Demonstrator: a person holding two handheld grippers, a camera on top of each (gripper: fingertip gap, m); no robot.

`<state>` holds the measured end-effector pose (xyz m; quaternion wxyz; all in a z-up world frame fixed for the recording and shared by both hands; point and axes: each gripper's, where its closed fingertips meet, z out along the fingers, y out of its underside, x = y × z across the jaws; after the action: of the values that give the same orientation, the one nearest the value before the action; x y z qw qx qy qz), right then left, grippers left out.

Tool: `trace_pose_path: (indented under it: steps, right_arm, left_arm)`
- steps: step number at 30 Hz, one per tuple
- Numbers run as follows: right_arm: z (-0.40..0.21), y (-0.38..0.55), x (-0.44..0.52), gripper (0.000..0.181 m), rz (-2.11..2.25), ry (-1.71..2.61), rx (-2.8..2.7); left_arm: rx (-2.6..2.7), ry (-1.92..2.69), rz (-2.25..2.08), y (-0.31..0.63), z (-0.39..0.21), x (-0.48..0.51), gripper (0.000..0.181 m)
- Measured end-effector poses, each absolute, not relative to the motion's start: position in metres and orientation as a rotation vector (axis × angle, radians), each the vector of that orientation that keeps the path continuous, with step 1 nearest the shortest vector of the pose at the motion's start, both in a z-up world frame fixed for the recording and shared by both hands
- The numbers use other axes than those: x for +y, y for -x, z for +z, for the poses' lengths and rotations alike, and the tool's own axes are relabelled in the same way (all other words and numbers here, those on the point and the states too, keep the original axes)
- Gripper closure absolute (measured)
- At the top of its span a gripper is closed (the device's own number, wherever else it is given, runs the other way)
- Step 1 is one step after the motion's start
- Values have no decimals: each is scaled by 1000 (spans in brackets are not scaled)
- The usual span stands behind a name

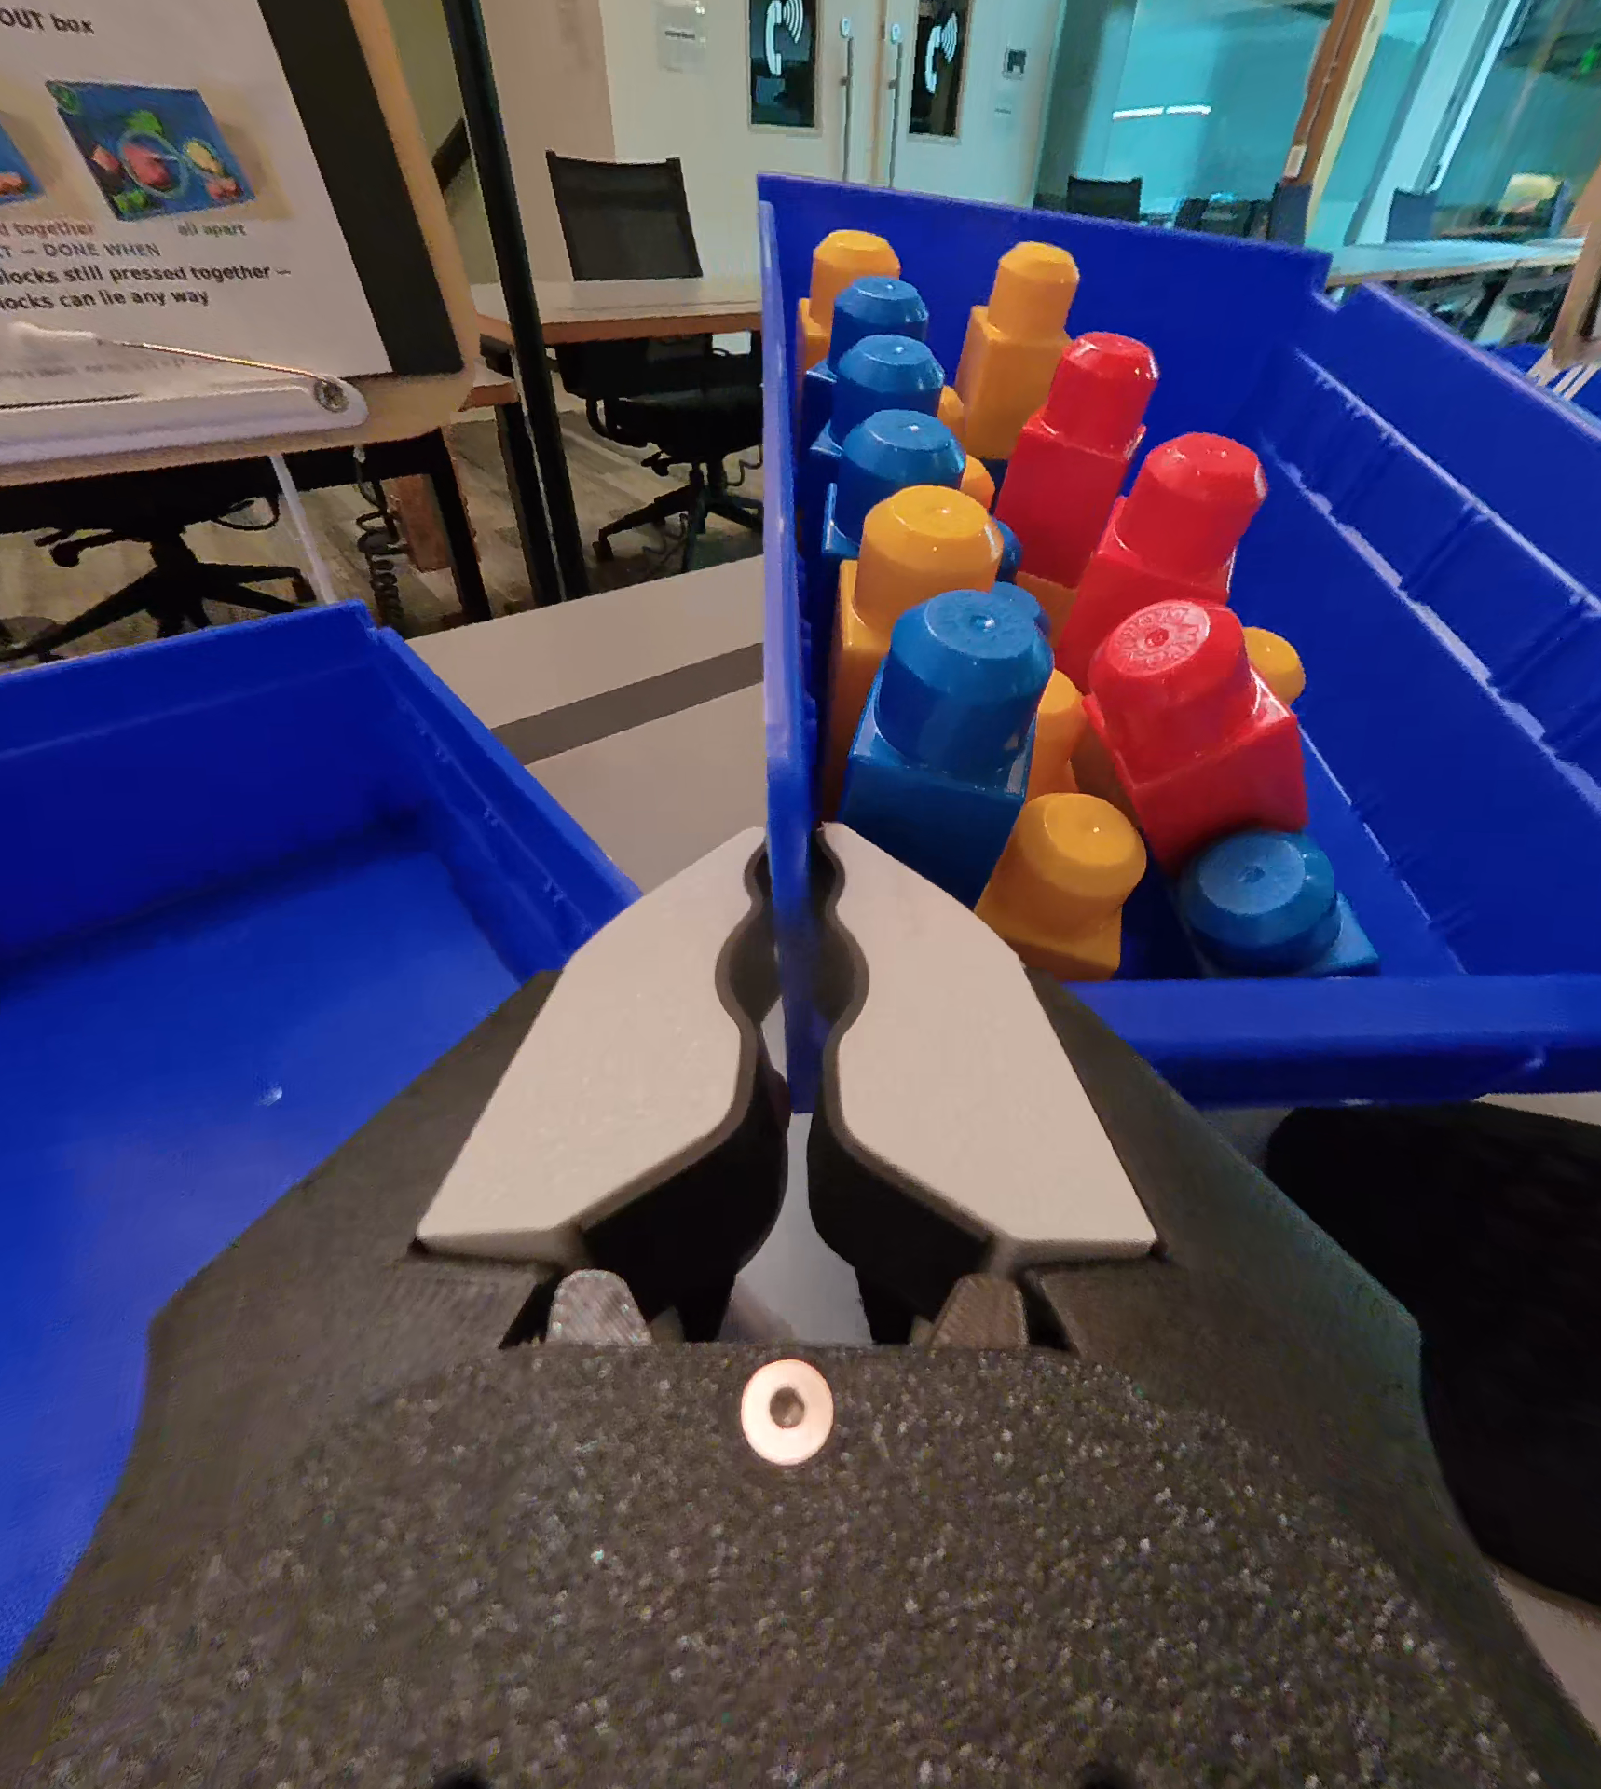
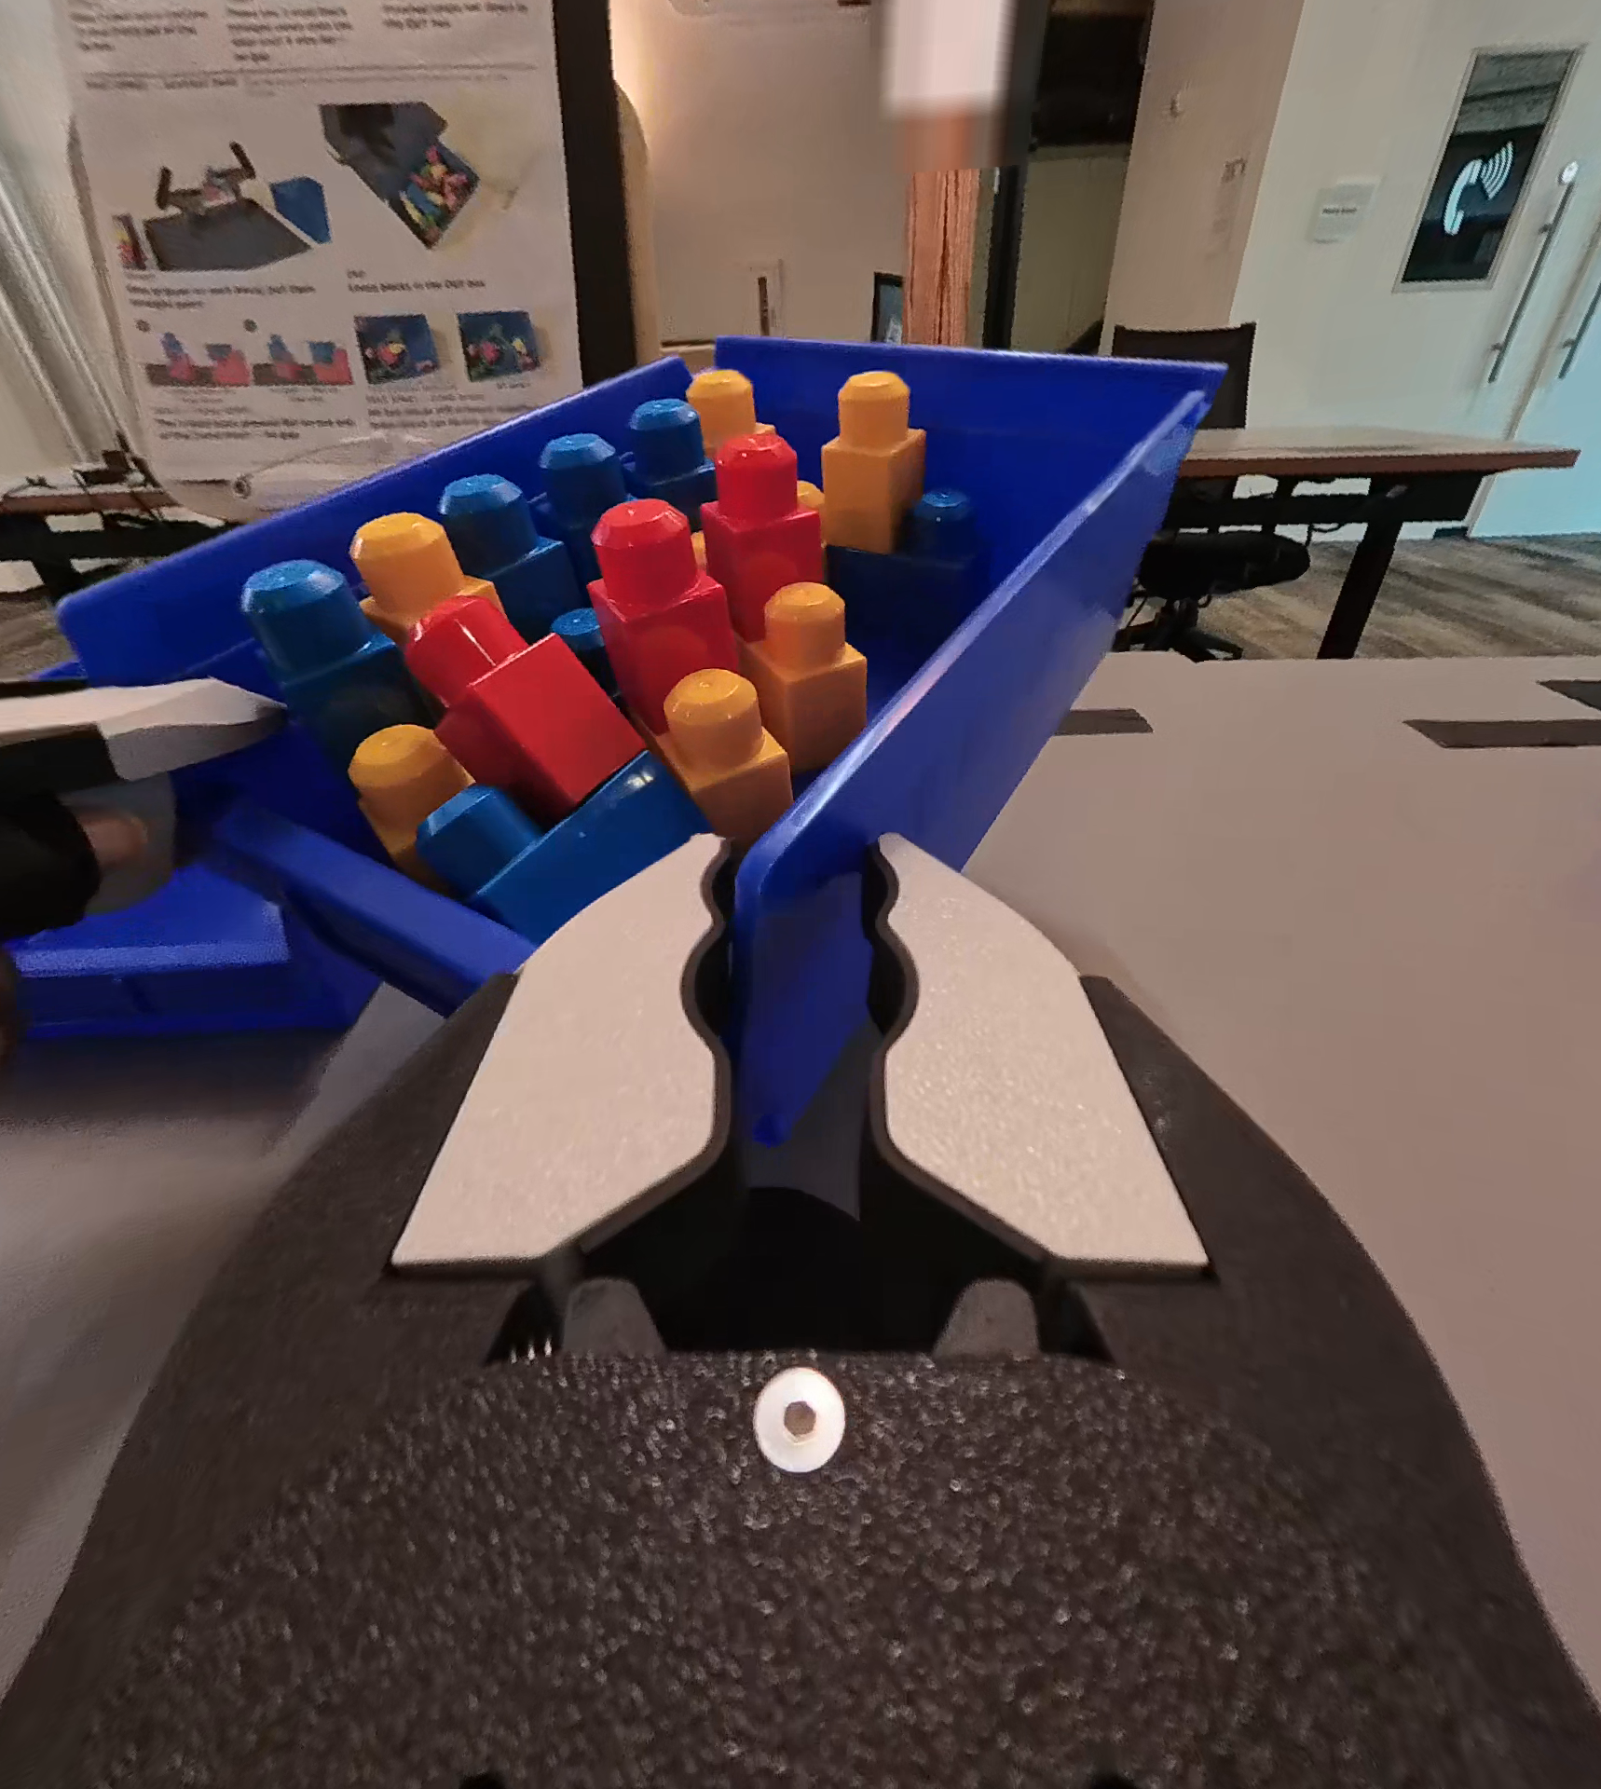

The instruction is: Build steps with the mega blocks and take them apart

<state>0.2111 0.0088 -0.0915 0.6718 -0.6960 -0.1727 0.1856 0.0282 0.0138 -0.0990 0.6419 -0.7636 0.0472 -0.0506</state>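
My left gripper [image 1: 792, 871] has its fingers [image 1: 642, 1016] pinched tight on the thin left side wall of the blue bin [image 1: 1455, 678], which rises toward 12 o'clock straight from between them. My right gripper [image 2: 797, 862] straddles the opposite wall of the same bin; its fingers [image 2: 981, 1026] sit on either side of the blue plastic, and they seem to clamp it, though a sliver of gap on the right side makes the contact hard to judge. The bin sits tilted above the grey bench [image 2: 1310, 920].

Inside the bin are the mega blocks [image 1: 1048, 600], blue, yellow-orange and red, most standing stud-up and packed close. In the left wrist view a blue block [image 1: 952, 736] stands nearest my fingers at 1 o'clock, with a red block [image 1: 1194, 736] just beside it at 2 o'clock. In the right wrist view a red block [image 2: 526, 707] lies tipped over near the middle of the pile, at 11 o'clock from my fingers.

A second blue bin [image 1: 196, 871] lies at 9 o'clock in the left wrist view. A printed instruction sheet [image 2: 322, 242] stands behind, at 11 o'clock in the right wrist view.
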Motion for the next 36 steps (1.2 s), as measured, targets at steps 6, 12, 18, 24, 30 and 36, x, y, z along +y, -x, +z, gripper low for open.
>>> trace_pose_path:
  steps: [6, 12, 18, 24, 30, 36]
  right_arm:
    - [-80, -198, -3, 152, 467, 1523, -424]
    - [-63, -202, -14, 148, 505, 1458, -449]
    - [-62, -213, -11, 146, 587, 1471, -406]
    - [-69, -215, -6, 147, 638, 1513, -387]
    - [-78, -214, -4, 149, 663, 1551, -402]
    - [-90, -206, -4, 150, 695, 1586, -428]
  left_arm:
    - [94, 1726, -148, -15, -88, 11, 177]
    - [113, 1733, -115, 1, -80, 6, 177]
    - [91, 1725, -101, 21, -66, 7, 177]
    - [69, 1737, -110, 43, -46, 9, 176]
    - [6, 1742, -64, 96, -20, -7, 177]
    - [-100, 1723, 55, 175, 4, -50, 177]
